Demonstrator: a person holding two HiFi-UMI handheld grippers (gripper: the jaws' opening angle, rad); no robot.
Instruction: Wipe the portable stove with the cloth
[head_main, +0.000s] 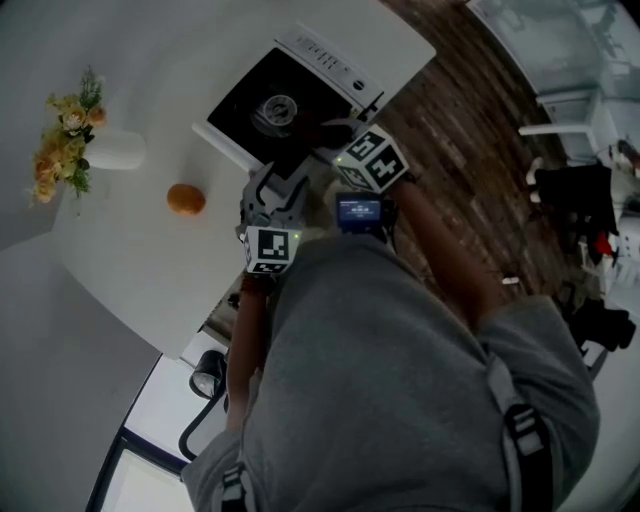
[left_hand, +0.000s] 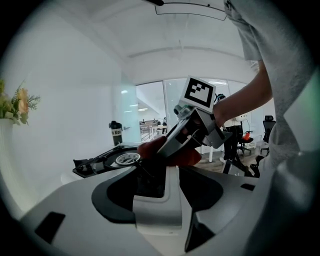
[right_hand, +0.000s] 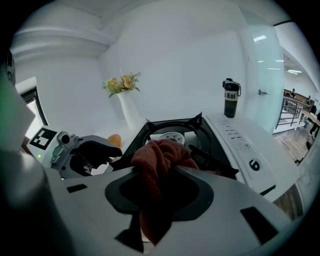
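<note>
**Head view:** the stove (head_main: 245, 100) sits on the white table (head_main: 140, 260) at 12 o'clock. An orange (head_main: 186, 199) lies at 9 o'clock and a vase (head_main: 115, 150) of flowers (head_main: 65, 135) stands at 10. The left gripper (head_main: 262, 188) is at the stove's near corner. The right gripper (head_main: 318, 135) reaches over the stove's near edge.

**Left gripper view:** its jaws stand wide and press on nothing. The stove's edge lies just past them at 10 o'clock. At 1 o'clock the right gripper carries the red cloth (left_hand: 187, 157).

**Right gripper view:** its jaws are clamped on the bunched cloth, which hangs down through them in front of the stove. The burner (right_hand: 172, 136) lies at 12 o'clock and a black bottle (right_hand: 230, 97) at 1. The left gripper is at 9, jaws apart.
</note>
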